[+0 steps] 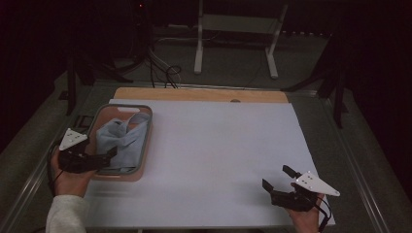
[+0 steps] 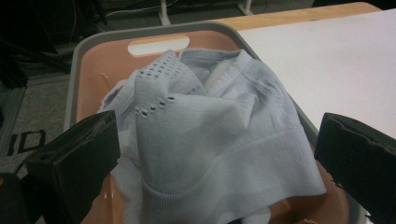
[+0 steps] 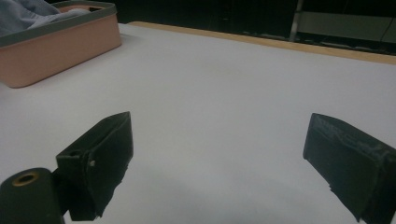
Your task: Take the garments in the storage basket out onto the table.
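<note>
1. My left gripper (image 1: 111, 154) hangs with its jaws spread wide over the near end of the pink basket (image 1: 145, 145), holding nothing; the pale blue knit sweater (image 2: 210, 140) lies bunched inside, just ahead of the jaws.
2. If I close on one loose fold alone, I judge the knit may stretch, or slip out as I lift.
3. The eyelet holes near the shoulder could snag a jaw tip.
4. The basket's grey rim (image 2: 93, 39) sits close around the cloth; lifting sideways could drag the basket along the white sheet (image 1: 218, 155).
5. My right gripper (image 1: 278, 180) rests released, well apart, over bare sheet.
6. Nothing else stands in between.
</note>
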`<action>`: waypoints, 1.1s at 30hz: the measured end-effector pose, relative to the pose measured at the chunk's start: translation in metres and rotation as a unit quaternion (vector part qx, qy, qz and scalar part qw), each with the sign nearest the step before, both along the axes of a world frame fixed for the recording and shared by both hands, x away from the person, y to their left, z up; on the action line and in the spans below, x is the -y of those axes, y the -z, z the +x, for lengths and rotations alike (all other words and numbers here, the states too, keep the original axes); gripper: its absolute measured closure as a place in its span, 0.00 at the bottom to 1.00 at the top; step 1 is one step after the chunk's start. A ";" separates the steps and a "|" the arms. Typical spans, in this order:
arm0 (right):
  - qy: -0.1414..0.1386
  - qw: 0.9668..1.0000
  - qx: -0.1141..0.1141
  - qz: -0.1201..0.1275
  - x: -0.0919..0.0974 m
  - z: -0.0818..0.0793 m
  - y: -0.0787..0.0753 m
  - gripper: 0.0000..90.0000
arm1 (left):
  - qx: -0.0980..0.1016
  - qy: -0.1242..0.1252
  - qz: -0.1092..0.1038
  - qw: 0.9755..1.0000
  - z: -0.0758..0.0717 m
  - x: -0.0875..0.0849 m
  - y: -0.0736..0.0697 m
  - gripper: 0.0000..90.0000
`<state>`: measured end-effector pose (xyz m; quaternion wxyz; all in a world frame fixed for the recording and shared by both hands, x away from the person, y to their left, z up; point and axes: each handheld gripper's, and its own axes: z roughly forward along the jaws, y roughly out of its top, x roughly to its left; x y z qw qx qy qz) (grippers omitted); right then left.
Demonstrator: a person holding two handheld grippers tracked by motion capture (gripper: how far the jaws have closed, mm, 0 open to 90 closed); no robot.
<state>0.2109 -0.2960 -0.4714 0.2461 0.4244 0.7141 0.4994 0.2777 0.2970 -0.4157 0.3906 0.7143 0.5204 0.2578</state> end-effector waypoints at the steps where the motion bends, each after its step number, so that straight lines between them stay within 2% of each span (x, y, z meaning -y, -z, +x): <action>1: 0.000 1.000 0.000 0.000 0.000 0.000 0.000 0.10 | -0.001 -0.001 0.000 1.000 0.001 0.000 0.000 0.01; 12: 0.001 1.000 -0.001 -0.001 0.000 0.000 0.000 0.10 | -0.021 -0.009 0.020 1.000 0.016 0.001 0.000 0.01; 23: 0.000 1.000 -0.001 -0.002 -0.001 0.000 0.000 0.10 | -0.040 -0.003 0.033 0.999 0.028 0.003 0.000 0.01; 33: -0.001 1.000 -0.002 -0.003 -0.001 0.000 0.000 0.10 | -0.057 0.000 0.034 0.998 0.037 0.002 0.000 0.01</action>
